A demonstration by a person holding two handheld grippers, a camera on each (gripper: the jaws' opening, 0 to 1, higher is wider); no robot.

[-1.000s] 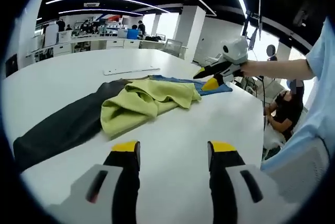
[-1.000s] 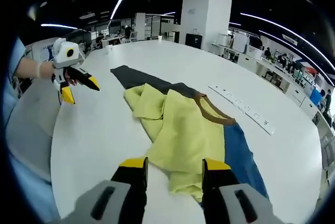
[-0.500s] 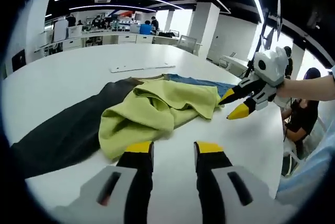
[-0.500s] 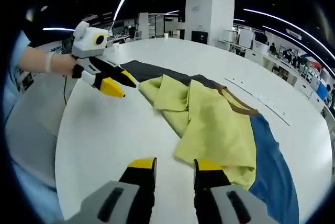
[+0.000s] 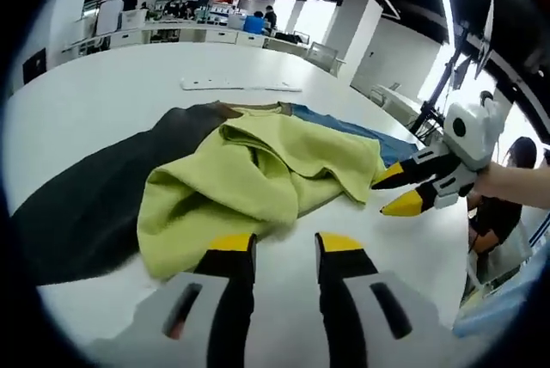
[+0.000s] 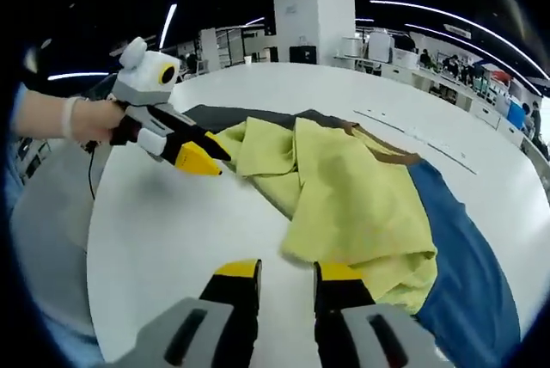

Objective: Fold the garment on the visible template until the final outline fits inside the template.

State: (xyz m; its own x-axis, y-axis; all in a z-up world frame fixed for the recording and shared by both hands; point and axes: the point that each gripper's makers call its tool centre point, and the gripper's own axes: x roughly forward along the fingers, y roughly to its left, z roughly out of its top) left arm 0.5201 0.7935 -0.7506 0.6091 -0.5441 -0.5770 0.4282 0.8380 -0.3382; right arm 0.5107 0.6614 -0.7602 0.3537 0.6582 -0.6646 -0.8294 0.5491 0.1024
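A crumpled yellow-green garment (image 5: 258, 179) lies on a flat template whose one half is dark grey (image 5: 86, 205) and the other blue (image 5: 344, 131). My left gripper (image 5: 285, 248) is open, its jaws fairly close together, just short of the garment's near edge. My right gripper (image 5: 400, 192) comes in from the right, open, tips at the garment's corner. In the right gripper view the garment (image 6: 344, 196) covers the dark part (image 6: 215, 114) and the blue part (image 6: 464, 273). There my right gripper (image 6: 286, 272) is open at the hem, and the left gripper (image 6: 202, 155) points at the garment's far fold.
The round white table (image 5: 86, 93) carries a long white strip (image 5: 241, 86) beyond the template, also the strip (image 6: 412, 131). A person sits past the table edge (image 5: 511, 162). A hand (image 6: 82, 119) holds the left gripper. Desks and a white pillar (image 6: 311, 11) stand behind.
Both grippers have come closer to the garment's edges, and both pairs of jaws have narrowed from wide open. The garment lies as before.
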